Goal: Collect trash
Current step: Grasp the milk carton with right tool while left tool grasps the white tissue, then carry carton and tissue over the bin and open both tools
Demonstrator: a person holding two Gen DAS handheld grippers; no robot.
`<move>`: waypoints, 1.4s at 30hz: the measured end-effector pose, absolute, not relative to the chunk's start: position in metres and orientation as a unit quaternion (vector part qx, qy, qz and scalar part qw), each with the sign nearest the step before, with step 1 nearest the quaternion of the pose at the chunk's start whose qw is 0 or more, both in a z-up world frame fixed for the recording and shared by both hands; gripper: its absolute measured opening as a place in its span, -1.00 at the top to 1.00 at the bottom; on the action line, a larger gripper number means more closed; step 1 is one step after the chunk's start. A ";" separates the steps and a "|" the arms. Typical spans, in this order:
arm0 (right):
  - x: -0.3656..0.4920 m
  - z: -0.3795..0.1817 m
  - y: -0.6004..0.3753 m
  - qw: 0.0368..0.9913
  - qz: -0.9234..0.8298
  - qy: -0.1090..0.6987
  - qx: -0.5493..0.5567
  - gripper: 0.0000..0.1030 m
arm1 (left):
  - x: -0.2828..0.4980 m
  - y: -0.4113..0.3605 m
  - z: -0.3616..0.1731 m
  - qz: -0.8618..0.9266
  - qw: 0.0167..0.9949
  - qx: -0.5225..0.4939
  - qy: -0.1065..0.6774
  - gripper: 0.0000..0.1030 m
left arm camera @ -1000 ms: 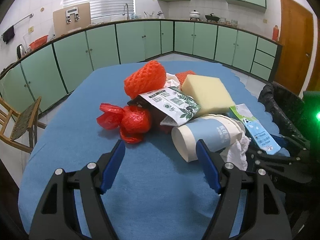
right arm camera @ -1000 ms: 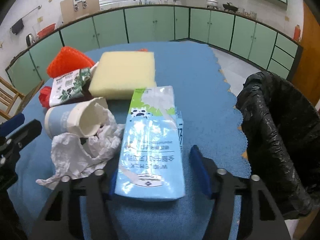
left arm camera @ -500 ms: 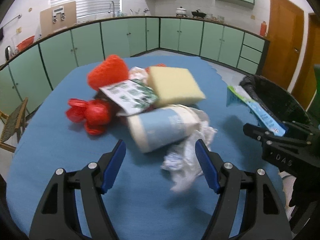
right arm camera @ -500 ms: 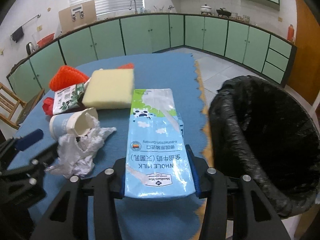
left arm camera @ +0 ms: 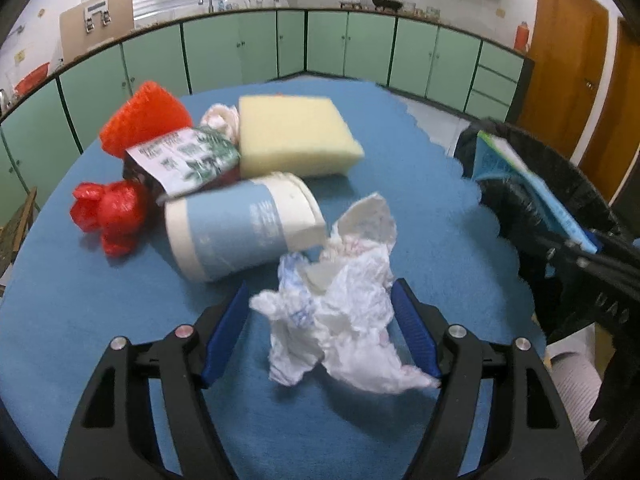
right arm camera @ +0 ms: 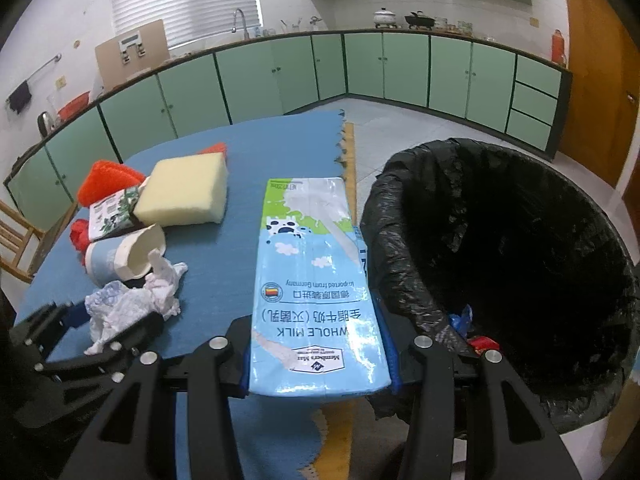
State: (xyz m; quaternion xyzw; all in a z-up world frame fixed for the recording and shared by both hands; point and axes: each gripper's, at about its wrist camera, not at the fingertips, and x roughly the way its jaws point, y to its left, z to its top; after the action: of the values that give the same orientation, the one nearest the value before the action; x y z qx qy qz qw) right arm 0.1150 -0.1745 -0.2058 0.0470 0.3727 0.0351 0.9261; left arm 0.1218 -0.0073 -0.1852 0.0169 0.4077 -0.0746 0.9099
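My right gripper (right arm camera: 320,364) is shut on a flattened blue milk carton (right arm camera: 314,280) and holds it above the table edge, just left of the black-lined trash bin (right arm camera: 520,264). The carton (left arm camera: 528,188) also shows in the left wrist view against the bin (left arm camera: 560,168). My left gripper (left arm camera: 320,332) is open, with its fingers on either side of a crumpled white tissue (left arm camera: 340,320) on the blue table (left arm camera: 100,320). Behind the tissue lie a blue-and-white paper cup (left arm camera: 236,228), a yellow sponge (left arm camera: 292,140), a printed wrapper (left arm camera: 184,156), a red bag (left arm camera: 106,212) and an orange net (left arm camera: 144,116).
The bin holds small scraps of trash (right arm camera: 472,332) at its near rim. A wooden chair (right arm camera: 16,236) stands left of the table. Green cabinets (right arm camera: 360,72) run along the far walls, and a wooden door (right arm camera: 596,80) is at the right.
My right gripper shut on the milk carton, lifted it and moved it right toward the bin. My left gripper moved right from the red bag and cup to straddle the tissue.
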 end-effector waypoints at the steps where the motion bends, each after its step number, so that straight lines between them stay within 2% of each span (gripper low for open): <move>1: 0.115 -0.206 -0.175 0.926 0.035 0.372 0.048 0.09 | 0.124 -0.008 -0.188 -0.076 0.907 0.016 0.414 -0.05; 2: 0.114 -0.206 -0.176 0.926 0.036 0.372 0.049 0.09 | 0.125 -0.008 -0.190 -0.073 0.905 0.017 0.419 0.00; 3: 0.114 -0.205 -0.175 0.927 0.036 0.371 0.048 0.09 | 0.126 -0.008 -0.188 -0.073 0.906 0.016 0.417 0.12; 4: 0.114 -0.205 -0.175 0.927 0.037 0.370 0.047 0.09 | 0.127 -0.007 -0.186 -0.078 0.905 0.012 0.417 0.34; 6: 0.114 -0.204 -0.175 0.928 0.037 0.368 0.044 0.09 | 0.127 -0.008 -0.183 -0.084 0.905 0.011 0.416 0.52; 10: 0.112 -0.195 -0.173 0.930 0.039 0.362 0.043 0.09 | 0.122 -0.011 -0.174 -0.099 0.908 0.003 0.407 0.64; 30: 0.094 -0.130 -0.192 0.950 0.026 0.306 0.052 0.09 | 0.110 -0.027 -0.091 -0.122 0.939 0.009 0.322 0.67; 42: 0.079 -0.112 -0.242 0.956 -0.020 0.280 0.078 0.09 | 0.120 -0.066 -0.067 -0.168 0.942 0.018 0.290 0.67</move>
State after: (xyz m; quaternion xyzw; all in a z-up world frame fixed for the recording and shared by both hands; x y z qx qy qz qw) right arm 0.0793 -0.2416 -0.1120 0.0783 0.2804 -0.0196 0.9565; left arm 0.1196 -0.0656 -0.0672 0.0178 0.2897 -0.1682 0.9421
